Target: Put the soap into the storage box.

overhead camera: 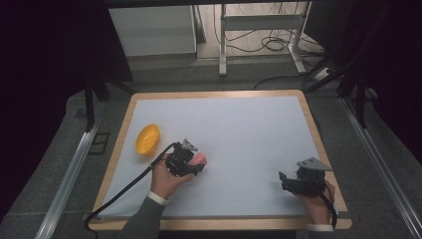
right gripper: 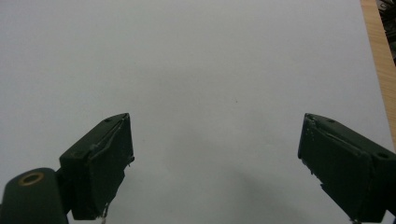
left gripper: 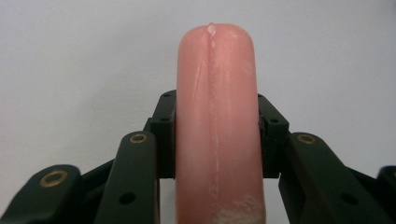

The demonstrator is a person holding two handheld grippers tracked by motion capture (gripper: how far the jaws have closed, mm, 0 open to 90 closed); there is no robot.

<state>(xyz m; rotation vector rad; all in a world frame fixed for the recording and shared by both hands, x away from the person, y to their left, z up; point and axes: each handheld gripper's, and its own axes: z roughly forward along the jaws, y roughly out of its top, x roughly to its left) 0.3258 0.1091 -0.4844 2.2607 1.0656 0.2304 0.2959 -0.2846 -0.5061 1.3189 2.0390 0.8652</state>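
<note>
The left gripper [overhead camera: 191, 166] has its jaws clamped on a smooth pink sausage-shaped piece [left gripper: 215, 126], held over the white-covered bench [overhead camera: 249, 129] left of its middle, so the pickup looks done. The shallow orange plastic bowl [overhead camera: 148, 139] near the left edge appears empty, a likely destination. The right gripper [right gripper: 215, 163] hovers wide apart with nothing between its jaws near the front right corner.

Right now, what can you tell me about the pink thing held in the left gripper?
The pink sausage-like piece is a smooth, rounded cylinder, glossy like plastic, with a pale seam along its length and whitish scuffing near the bottom. The left gripper is shut on it, a jaw pressing each side, its domed end pointing away past the jaws. In the high view it sits over the white mat.
</note>
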